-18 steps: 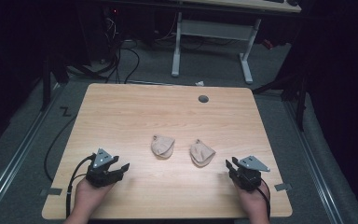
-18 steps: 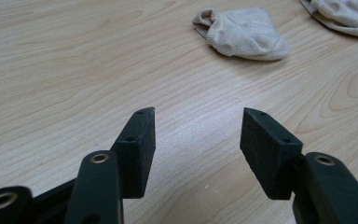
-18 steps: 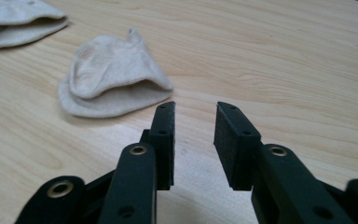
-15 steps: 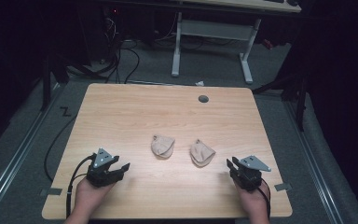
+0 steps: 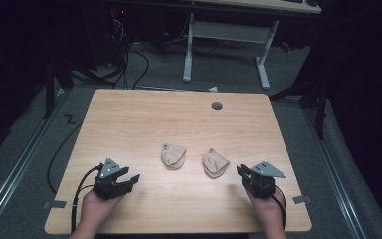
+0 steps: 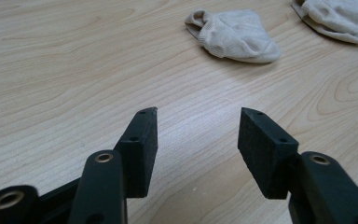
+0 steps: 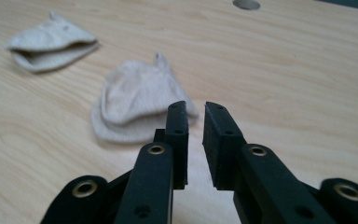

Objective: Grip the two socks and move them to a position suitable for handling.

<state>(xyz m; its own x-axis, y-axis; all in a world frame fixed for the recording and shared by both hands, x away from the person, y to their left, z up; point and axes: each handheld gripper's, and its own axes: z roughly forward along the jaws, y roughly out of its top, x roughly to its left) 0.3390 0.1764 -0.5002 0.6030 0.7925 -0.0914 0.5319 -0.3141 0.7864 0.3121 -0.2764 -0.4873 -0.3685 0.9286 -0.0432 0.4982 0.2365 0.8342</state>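
Observation:
Two small beige socks lie folded near the middle of the wooden table [image 5: 144, 119]: the left sock [image 5: 173, 155] [image 6: 235, 35] [image 7: 51, 42] and the right sock [image 5: 215, 163] [image 6: 338, 18] [image 7: 140, 100]. My left gripper [image 5: 132, 178] [image 6: 198, 114] rests at the front left, its jaws wide open and bare, aimed toward the left sock but well short of it. At the front right, my right gripper [image 5: 243, 172] [image 7: 196, 106] points at the right sock from just behind it. Its jaws stand a narrow gap apart with nothing between them.
A round grey grommet [image 5: 217, 105] [image 7: 246, 4] sits in the tabletop near the far edge. Beyond the table stands a white desk frame [image 5: 189, 50] on grey carpet with cables. Bare wood lies around both socks.

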